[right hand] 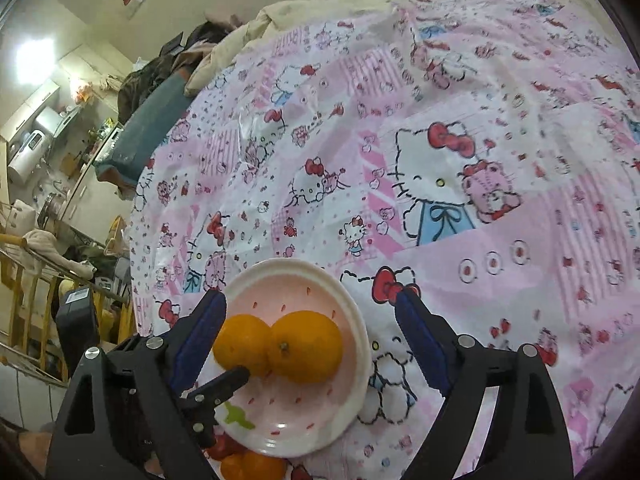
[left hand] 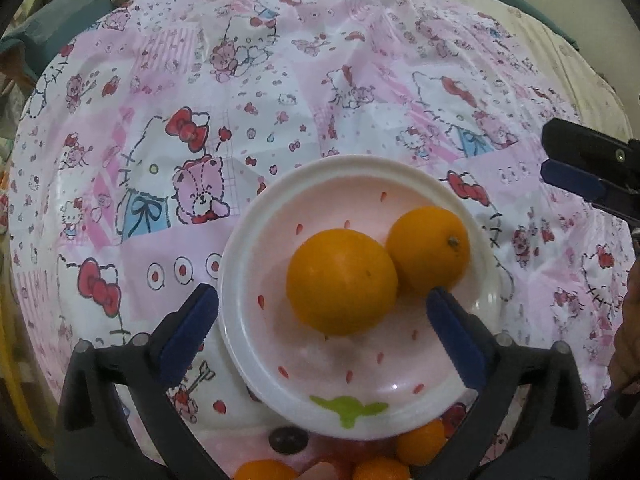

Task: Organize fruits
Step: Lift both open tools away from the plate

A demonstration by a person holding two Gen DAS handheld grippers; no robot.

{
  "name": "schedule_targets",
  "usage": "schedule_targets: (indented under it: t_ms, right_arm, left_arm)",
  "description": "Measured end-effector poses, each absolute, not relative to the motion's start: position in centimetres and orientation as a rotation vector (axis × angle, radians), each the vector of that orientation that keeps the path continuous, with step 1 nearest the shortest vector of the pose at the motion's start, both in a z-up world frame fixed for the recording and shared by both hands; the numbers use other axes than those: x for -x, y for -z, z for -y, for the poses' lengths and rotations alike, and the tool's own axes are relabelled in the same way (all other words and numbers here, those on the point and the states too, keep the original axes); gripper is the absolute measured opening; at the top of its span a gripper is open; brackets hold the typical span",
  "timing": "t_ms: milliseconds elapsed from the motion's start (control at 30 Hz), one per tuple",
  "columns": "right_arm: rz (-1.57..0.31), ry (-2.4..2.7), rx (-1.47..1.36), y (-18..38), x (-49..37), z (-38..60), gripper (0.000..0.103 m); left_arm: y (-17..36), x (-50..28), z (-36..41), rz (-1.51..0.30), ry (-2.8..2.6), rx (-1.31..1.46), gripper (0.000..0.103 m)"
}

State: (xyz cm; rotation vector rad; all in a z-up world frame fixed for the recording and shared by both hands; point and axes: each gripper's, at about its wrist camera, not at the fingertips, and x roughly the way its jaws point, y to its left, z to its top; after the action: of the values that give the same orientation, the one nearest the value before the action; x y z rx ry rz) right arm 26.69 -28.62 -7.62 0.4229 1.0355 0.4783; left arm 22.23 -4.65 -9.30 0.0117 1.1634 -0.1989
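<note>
Cluttered room [right hand: 52,184] beyond the tablecloth [right hand: 440,128], right view only.

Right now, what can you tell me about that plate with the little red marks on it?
The plate is round and shallow, glossy like plastic or glazed ceramic, with a thick white rim and a pale pink centre. Small red drop-shaped flecks dot the inside, and a green leaf-like splash sits at its near edge. It lies flat on the pink cartoon-print cloth. Two oranges rest on it, touching each other. More fruit lies just beyond its near edge.
</note>
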Motion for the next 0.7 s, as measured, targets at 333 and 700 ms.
schedule_targets:
  t_ms: [333, 700]
  right_arm:
    - [-0.978, -0.473, -0.418, 4.8, -22.5, 29.9, 0.091]
    - [-0.969, -0.457, -0.431, 3.1, -17.0, 29.8, 0.091]
  left_arm:
    - [4.7, -18.7, 3.6, -1.096, 0.190, 0.027, 0.103]
    - [0.0, -13.5, 2.2, -0.985, 0.095, 0.035, 0.102]
